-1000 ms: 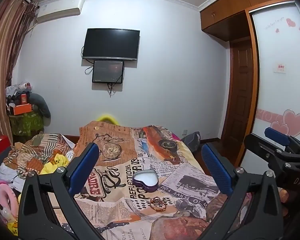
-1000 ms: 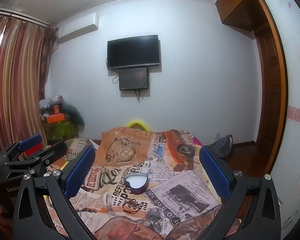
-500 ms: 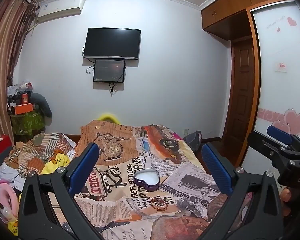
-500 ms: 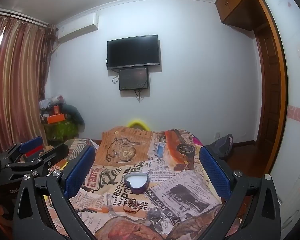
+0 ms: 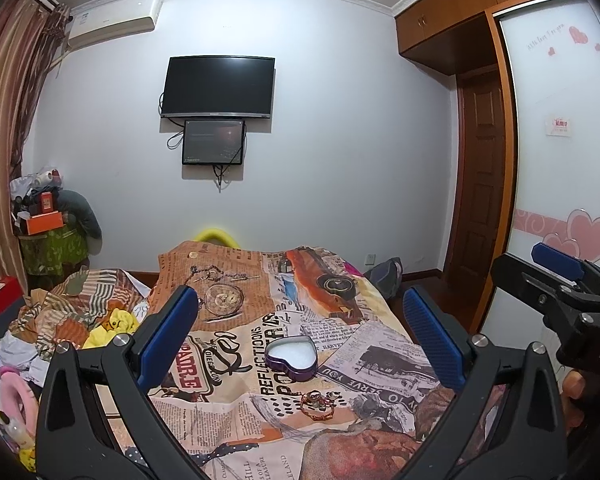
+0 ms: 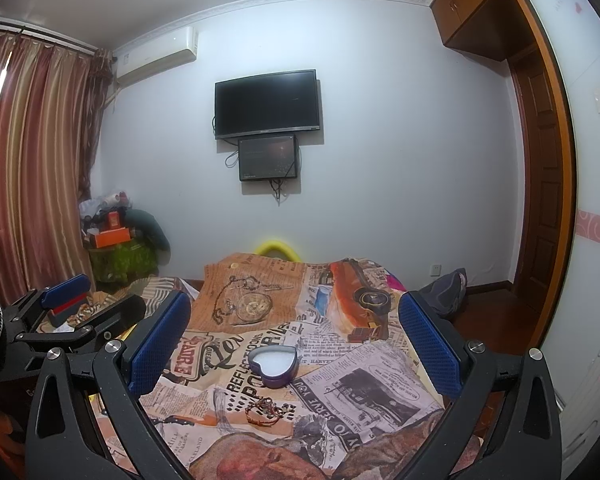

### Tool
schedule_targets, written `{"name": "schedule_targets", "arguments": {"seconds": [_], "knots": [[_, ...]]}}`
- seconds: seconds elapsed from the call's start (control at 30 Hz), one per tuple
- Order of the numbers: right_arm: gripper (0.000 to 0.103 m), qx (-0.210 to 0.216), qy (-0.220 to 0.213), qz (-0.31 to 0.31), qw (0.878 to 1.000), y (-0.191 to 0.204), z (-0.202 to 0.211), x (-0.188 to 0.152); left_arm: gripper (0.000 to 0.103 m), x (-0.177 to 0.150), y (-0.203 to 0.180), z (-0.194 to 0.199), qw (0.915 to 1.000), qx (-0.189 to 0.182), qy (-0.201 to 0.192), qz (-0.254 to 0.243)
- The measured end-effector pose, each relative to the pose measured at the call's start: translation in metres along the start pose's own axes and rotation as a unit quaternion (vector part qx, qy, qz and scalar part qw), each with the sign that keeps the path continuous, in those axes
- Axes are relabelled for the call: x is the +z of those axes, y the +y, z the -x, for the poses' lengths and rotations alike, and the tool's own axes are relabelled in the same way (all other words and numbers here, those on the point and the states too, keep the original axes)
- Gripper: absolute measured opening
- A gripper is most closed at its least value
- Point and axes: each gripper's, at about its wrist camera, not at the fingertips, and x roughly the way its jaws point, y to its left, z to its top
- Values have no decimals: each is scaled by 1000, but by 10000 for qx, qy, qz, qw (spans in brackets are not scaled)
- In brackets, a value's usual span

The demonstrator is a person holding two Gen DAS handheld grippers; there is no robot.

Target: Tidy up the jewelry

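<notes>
Both grippers hover wide open and empty above a bed spread with a newspaper-print blanket (image 5: pixel 260 320). A small tangle of jewelry (image 5: pixel 317 400), perhaps a bracelet and rings, lies ahead and below, just in front of an open heart-shaped tin (image 5: pixel 291 357). The left gripper (image 5: pixel 300 332) and right gripper (image 6: pixel 296 340) seem equally near; nothing blocks the way.

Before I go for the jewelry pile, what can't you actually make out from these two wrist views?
- Jewelry pile: too small in both views to count or separate pieces.
- Heart-shaped tin: pale inside; whether anything lies in it is unclear.
- Bed's near edge: cut off by the frame and both open tools, left tool, right tool.
</notes>
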Motion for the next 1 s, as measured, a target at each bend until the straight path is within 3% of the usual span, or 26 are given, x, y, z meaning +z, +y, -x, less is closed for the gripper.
{"name": "schedule_targets", "arguments": {"seconds": [1.0], "knots": [[103, 13, -7, -16, 10000, 1, 0, 0, 103, -2, 2, -5, 10000, 52, 53, 8]]}}
